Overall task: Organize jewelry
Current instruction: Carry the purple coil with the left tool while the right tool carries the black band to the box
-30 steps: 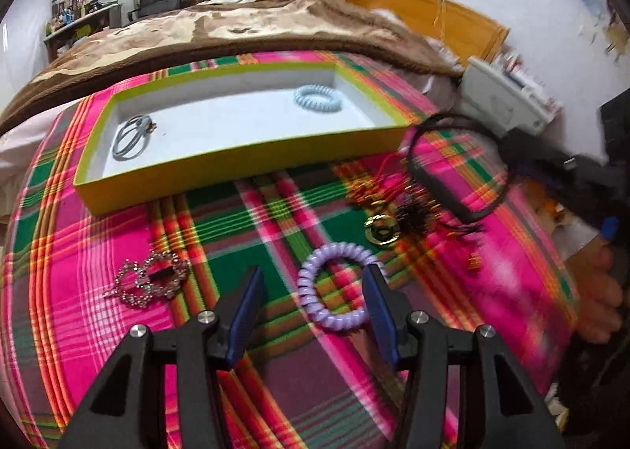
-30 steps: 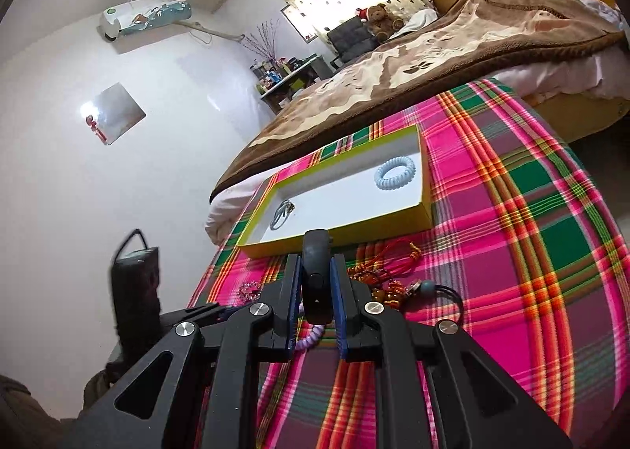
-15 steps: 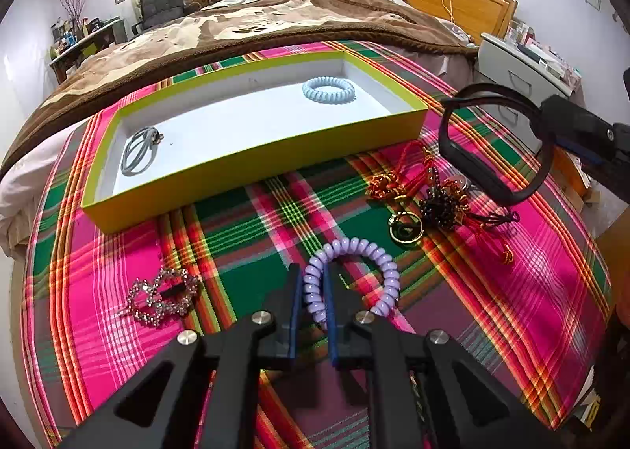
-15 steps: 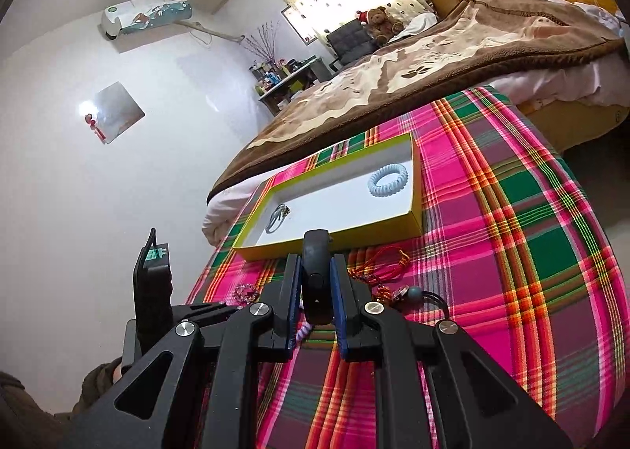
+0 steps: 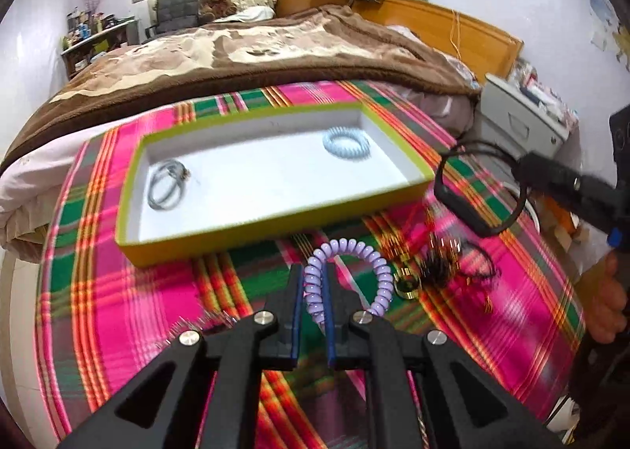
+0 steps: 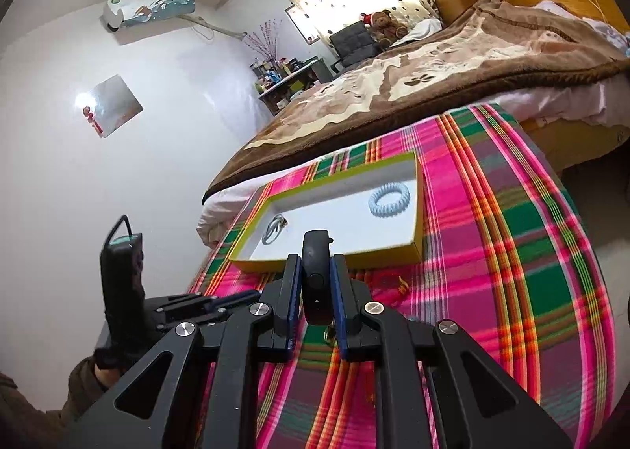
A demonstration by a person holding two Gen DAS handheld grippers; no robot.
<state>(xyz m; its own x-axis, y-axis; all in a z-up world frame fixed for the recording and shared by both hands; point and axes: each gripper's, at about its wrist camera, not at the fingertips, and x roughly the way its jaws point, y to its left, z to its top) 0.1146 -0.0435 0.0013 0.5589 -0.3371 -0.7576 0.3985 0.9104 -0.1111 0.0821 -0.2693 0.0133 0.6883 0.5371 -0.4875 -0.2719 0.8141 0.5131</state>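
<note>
Both sets of fingers are clamped: left gripper (image 5: pixel 313 305) on the lilac coil bracelet (image 5: pixel 348 275), right gripper (image 6: pixel 317 289) on the black band (image 6: pixel 315 277). Carry each level over the tray (image 5: pixel 252 226) rim before letting go.

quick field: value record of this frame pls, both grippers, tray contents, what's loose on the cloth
left gripper: shut on purple spiral hair tie
right gripper: shut on black wristband
tray: yellow-green rim, white inside, on plaid cloth
in tray: pale blue spiral hair tie, silver bangle
loose on cloth: gold ring, tangle of red cord and dark beads, blurred
</note>
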